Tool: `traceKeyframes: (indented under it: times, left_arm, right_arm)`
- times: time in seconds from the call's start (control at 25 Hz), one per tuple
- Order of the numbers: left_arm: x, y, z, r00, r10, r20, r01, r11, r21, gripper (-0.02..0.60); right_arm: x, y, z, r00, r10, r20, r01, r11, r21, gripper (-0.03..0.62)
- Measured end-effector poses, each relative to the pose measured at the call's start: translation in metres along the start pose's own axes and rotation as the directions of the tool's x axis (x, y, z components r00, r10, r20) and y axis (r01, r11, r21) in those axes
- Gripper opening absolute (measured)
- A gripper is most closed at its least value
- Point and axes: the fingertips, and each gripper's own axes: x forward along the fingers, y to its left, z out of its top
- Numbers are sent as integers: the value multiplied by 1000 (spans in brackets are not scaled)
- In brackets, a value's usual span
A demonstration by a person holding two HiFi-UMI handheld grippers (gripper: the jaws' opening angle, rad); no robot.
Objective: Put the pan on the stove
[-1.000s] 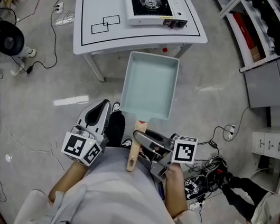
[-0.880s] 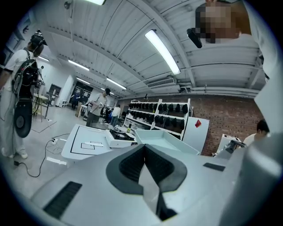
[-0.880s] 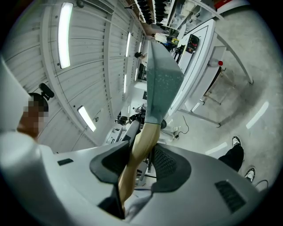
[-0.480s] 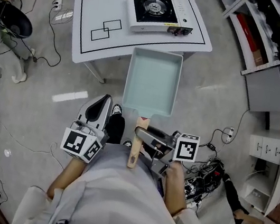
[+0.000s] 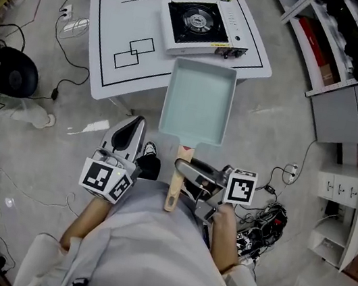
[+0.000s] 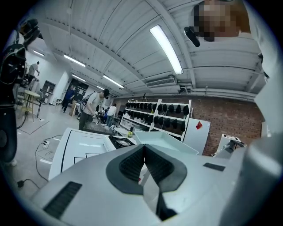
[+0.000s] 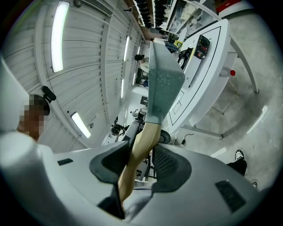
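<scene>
Between the right gripper's (image 7: 142, 162) clamping fingers (image 7: 170, 163) sits the pan's (image 7: 164, 84) wooden handle (image 7: 142, 140); the left gripper's (image 6: 144, 152) fingers (image 6: 131, 165) are closed on nothing.

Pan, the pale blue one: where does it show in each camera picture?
Head view: pan at centre, just below the stove.
Left gripper view: pan at centre, right of the stove.
Right gripper view: pan upper centre, edge-on, handle in the right gripper.
Shared landmark: the white table.
</scene>
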Motion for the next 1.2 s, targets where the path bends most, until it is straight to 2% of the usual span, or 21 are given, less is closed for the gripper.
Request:
traceKeyframes:
  times: [0.2,0.64,1.04,1.2]
  left_arm:
    - [22,18,12,999,-44,24,44,999,-10,8]
    - [48,51,27,997,-78,23,78,997,-1,8]
    - [60,73,34,999,-36,36,36,999,-2,8]
    - [85,80,40,999,-3,50,3,1000,-8,8]
  right_arm:
    - [18,0,25,1000,-7,28,8,1000,-11,166]
    - [42,-3,64,997,-21,75,23,999,-32,167]
    - [54,-6,98,998,-3,69,5,999,-33,169]
    - [50,-15,128,999,-1,45,3,999,-39,169]
